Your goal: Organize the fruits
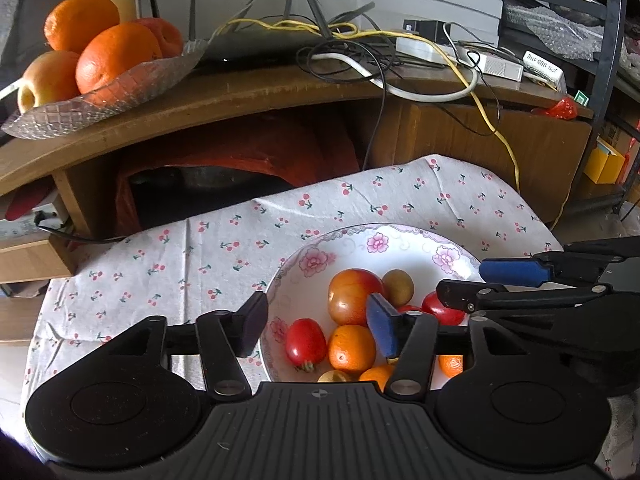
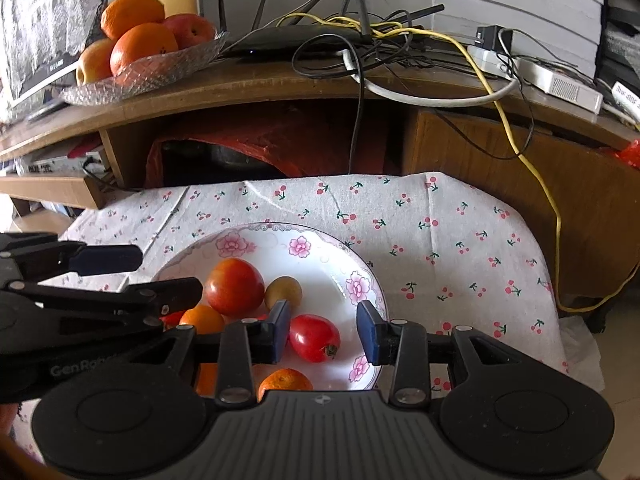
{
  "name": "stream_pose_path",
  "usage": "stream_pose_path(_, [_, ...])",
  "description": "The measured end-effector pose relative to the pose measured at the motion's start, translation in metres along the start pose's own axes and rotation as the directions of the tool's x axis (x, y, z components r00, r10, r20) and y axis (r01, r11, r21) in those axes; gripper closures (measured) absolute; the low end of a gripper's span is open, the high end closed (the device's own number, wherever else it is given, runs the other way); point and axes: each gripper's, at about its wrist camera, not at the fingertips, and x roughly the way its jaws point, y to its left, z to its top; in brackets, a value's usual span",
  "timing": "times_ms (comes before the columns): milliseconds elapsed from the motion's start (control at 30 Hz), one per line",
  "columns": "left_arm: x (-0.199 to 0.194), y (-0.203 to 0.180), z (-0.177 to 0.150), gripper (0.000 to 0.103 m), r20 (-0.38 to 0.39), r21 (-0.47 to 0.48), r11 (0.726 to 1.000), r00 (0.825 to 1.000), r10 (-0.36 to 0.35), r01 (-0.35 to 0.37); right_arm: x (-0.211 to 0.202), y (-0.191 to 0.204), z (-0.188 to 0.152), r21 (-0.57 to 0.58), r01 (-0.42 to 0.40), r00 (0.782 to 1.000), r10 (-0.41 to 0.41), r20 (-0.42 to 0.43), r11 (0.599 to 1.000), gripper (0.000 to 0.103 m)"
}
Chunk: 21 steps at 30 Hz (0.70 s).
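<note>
Fruit fills a white plate (image 1: 352,240) with pink flowers on its rim, and the plate sits on a cherry-print cloth (image 1: 180,264) spread over the bench.

The left gripper (image 1: 318,322) hovers over the plate's left part with its fingers spread wide and nothing between them. Between and just past these fingers lie a large red-yellow apple (image 1: 354,294), a red plum tomato (image 1: 305,344) and a small orange (image 1: 352,348). A yellowish-green round fruit (image 1: 398,287) sits just beyond the blue-padded inner finger. More small oranges and another red fruit lie partly hidden behind that finger.

The right gripper (image 2: 323,332) hangs over the plate's right part, its fingers also parted wide and holding nothing. A red plum tomato (image 2: 315,337) lies right in the gap between them, touching neither blue pad as far as can be seen. Past the left finger of this gripper sit the apple (image 2: 234,287) and the yellowish-green fruit (image 2: 283,293). One small orange (image 2: 285,381) peeks out below the gap, at the gripper body's edge, and another orange (image 2: 202,319) is off to the left, beside the apple.

Each gripper shows in the other's view, reaching in from the side, and both stand near each other over the plate.

Far ahead of both pairs of fingers, on a wooden cabinet top (image 1: 248,92), a glass dish (image 1: 100,96) carries large oranges (image 1: 116,54) and apples. Beside it, a tangle of cables (image 1: 360,40) is heaped around a black router.
</note>
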Motion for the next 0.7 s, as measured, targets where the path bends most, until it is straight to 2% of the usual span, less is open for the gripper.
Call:
stream_pose_path(167, [-0.008, -0.002, 0.0, 0.028, 0.01, 0.015, 1.0, 1.0, 0.026, -0.026, -0.007, -0.001, 0.001, 0.01, -0.001, 1.0, 0.001, 0.01, 1.0, 0.063])
stream_pose_path(300, [-0.018, -0.001, -0.002, 0.026, 0.022, 0.018, 0.999, 0.999, 0.038, -0.039, -0.016, -0.004, 0.001, 0.018, 0.006, 1.0, -0.006, 0.017, 1.0, 0.06])
stream_pose_path(400, [-0.028, 0.0, -0.005, 0.017, 0.035, 0.011, 0.998, 0.998, 0.055, -0.056, -0.027, -0.007, -0.003, 0.025, 0.013, 1.0, -0.013, 0.02, 1.0, 0.06])
stream_pose_path(633, [-0.054, -0.002, -0.013, 0.016, 0.063, -0.001, 0.998, 0.996, 0.065, -0.065, -0.06, -0.009, -0.014, 0.062, 0.018, 0.999, -0.021, 0.041, 0.998, 0.06])
stream_pose_path(700, [-0.062, -0.003, -0.018, 0.012, 0.071, -0.006, 0.998, 0.995, 0.068, -0.067, -0.071, -0.006, -0.019, 0.068, 0.01, 0.998, -0.014, 0.054, 0.998, 0.06])
